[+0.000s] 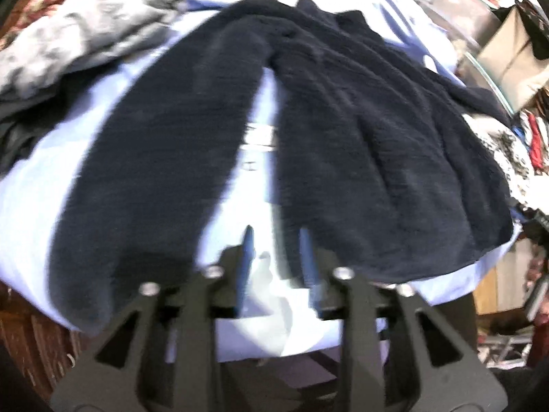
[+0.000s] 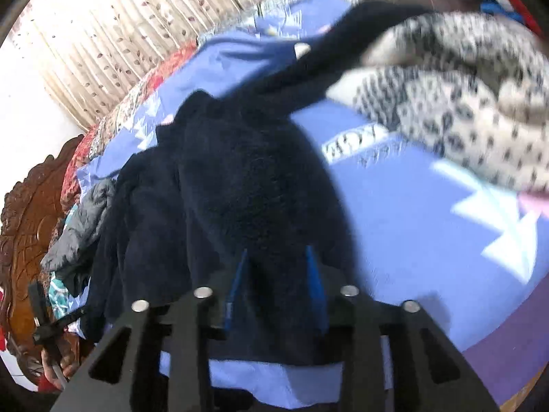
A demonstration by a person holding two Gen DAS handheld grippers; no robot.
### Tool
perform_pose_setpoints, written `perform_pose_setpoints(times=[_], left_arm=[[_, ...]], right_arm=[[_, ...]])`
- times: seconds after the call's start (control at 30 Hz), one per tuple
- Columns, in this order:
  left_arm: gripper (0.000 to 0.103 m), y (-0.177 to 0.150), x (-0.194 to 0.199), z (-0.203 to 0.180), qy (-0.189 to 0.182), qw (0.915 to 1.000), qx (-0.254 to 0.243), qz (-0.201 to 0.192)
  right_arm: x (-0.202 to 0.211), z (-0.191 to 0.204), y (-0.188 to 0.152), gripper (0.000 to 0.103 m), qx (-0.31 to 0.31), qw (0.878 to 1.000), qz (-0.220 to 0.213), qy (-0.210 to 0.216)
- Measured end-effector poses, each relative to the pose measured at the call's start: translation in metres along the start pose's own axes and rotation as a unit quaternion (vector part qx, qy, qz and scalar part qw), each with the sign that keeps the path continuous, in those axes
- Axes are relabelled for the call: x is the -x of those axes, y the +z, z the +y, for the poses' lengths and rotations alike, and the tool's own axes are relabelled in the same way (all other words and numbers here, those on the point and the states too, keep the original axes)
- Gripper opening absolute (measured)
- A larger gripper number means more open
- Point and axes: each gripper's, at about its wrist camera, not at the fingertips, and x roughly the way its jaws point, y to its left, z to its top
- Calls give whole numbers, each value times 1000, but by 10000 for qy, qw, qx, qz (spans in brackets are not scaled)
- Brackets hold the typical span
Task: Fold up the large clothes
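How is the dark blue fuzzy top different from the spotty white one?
The dark blue fuzzy top is one plain navy colour; the spotty white one is cream with dark spots. The navy top lies spread out over the blue bedsheet, right in front of the right claw; the spotty one sits bunched in a heap farther off to the side. Both look soft and rest on the same sheet.

Across the middle of my right view spreads a bed under a light blue sheet [image 2: 411, 206] with pale printed shapes. At upper left hangs a cream pleated curtain [image 2: 113, 37] with a leaf print, bright white light beside it. A carved dark wood headboard [image 2: 31, 206] fills the left edge. Stacked boxes [image 1: 507, 55] crowd my left view's upper right
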Motion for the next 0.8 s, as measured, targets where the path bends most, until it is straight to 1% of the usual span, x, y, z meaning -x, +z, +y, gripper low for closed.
perform_pose_setpoints(times=[0.03,0.07,0.1,0.13,0.17,0.2,0.23,0.27,0.33,0.4,0.43,0.5,0.53,0.57,0.63,0.67,0.73,0.77,0.8], left_arm=[[63,4,-9,-6,60,9999,-50,91],[66,8,-18,-10,185,9997,-72,142],[66,11,-26,-12,238,9995,-76,216],[66,16,-37,-15,169,9990,-22,411],[66,19,-46,-18,4,9983,56,581],[66,22,-54,-21,-157,9969,140,755],[66,24,-60,-28,-248,9954,204,904],[66,24,-62,-35,-303,9952,162,920],[66,27,-56,-57,-309,9964,-184,764],[68,27,-52,-70,-186,9970,-398,636],[71,27,-56,-75,8,9966,-511,654],[71,24,-69,-86,282,9932,-727,860],[71,22,-74,-91,301,9916,-792,977],[71,20,-71,-94,291,9911,-847,983],[71,22,-51,-92,136,9931,-898,737],[71,23,-36,-86,111,9946,-877,547],[71,22,-1,-68,278,9956,-893,19],[71,19,15,-61,456,9936,-1007,-225],[71,16,23,-57,600,9909,-1145,-361]], right_arm=[[4,-9,2,67,-136,9998,-108,81],[9,-20,2,71,-335,9990,-224,165],[13,-27,0,83,-431,9986,-242,164],[17,-34,-2,92,-495,9985,-196,131],[12,-40,3,95,-589,9982,-39,94],[7,-41,9,96,-629,9978,146,126],[-4,-43,7,96,-623,9973,334,174],[-14,-40,3,96,-593,9966,540,191],[-23,-34,4,96,-584,9965,569,207],[-22,-28,1,96,-539,9967,415,449],[-24,-26,-1,93,-503,9965,421,513],[-26,-13,-2,89,-266,9974,485,472],[-25,-6,-2,89,-151,9979,450,433],[-20,2,-1,89,26,9988,356,325],[-4,10,0,89,256,9996,92,68],[9,13,1,89,364,9992,-167,-17],[27,18,1,89,508,9974,-508,-81],[35,22,0,89,608,9962,-625,-87],[39,24,-1,89,688,9952,-683,-108]])
